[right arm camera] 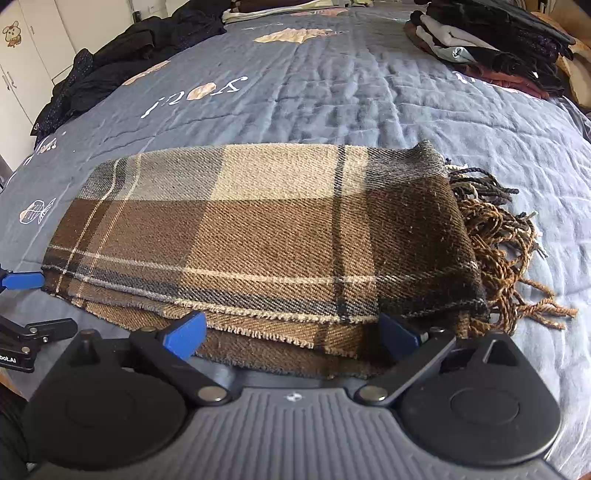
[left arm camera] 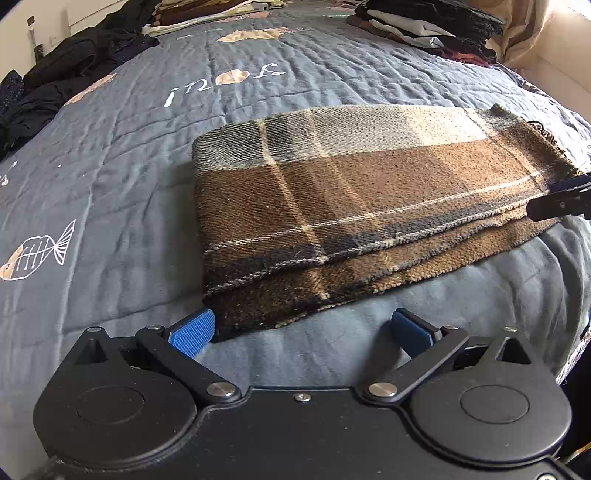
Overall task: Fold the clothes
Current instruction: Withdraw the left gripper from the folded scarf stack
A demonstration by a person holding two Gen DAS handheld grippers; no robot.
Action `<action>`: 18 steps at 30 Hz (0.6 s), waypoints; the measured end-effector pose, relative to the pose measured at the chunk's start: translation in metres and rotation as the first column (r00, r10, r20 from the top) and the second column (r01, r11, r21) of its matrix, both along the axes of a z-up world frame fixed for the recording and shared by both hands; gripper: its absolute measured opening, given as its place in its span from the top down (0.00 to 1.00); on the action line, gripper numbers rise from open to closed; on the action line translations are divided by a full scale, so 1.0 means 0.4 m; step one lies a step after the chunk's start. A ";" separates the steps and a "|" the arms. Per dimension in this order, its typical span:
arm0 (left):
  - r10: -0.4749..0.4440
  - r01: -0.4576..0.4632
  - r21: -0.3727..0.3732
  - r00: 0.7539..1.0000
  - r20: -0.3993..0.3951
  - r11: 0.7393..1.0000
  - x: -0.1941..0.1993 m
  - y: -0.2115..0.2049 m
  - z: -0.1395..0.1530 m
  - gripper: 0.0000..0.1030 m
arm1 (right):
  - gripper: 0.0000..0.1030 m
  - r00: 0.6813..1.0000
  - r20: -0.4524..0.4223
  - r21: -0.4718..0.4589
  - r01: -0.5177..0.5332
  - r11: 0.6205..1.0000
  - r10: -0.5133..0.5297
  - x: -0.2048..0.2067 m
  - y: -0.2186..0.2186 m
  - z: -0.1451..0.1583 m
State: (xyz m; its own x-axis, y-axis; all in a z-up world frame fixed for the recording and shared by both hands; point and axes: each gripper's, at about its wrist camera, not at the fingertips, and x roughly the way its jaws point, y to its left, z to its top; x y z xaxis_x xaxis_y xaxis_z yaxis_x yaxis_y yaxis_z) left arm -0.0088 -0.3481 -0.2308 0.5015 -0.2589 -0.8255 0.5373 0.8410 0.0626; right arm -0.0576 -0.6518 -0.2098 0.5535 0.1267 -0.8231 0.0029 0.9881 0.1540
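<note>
A brown and beige plaid scarf (left arm camera: 354,199) lies folded in several layers on the grey-blue quilt (left arm camera: 122,173). Its fringe (right arm camera: 498,254) hangs out at the right end. My left gripper (left arm camera: 301,330) is open at the scarf's near left corner, with its left pad (left arm camera: 192,332) touching the fabric edge. My right gripper (right arm camera: 291,332) is open wide, and the scarf's (right arm camera: 258,236) near edge lies between its fingers. Each gripper shows in the other's view: the right gripper (left arm camera: 557,195) at the scarf's right end, the left gripper (right arm camera: 29,304) at the left corner.
The quilt (right arm camera: 332,99) carries fish prints and white lettering. Dark loose clothes (left arm camera: 62,70) are heaped along the far left. Folded stacks (right arm camera: 491,40) sit at the back right, and another stack (left arm camera: 207,11) at the far back. White cupboards (right arm camera: 22,55) stand on the left.
</note>
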 end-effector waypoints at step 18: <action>-0.213 0.175 0.177 0.950 0.229 0.969 -0.025 0.067 0.050 0.00 | 0.03 0.998 0.059 -0.130 0.015 0.991 -0.008 -0.032 -0.052 0.064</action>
State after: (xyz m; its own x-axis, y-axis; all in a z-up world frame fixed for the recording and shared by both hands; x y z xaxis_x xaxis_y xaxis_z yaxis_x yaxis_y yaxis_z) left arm -0.0189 -0.3213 -0.2109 0.6452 -0.2521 -0.7212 0.6411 0.6921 0.3317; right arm -0.0706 -0.6728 -0.1840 0.6018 0.0136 -0.7985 0.0092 0.9997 0.0240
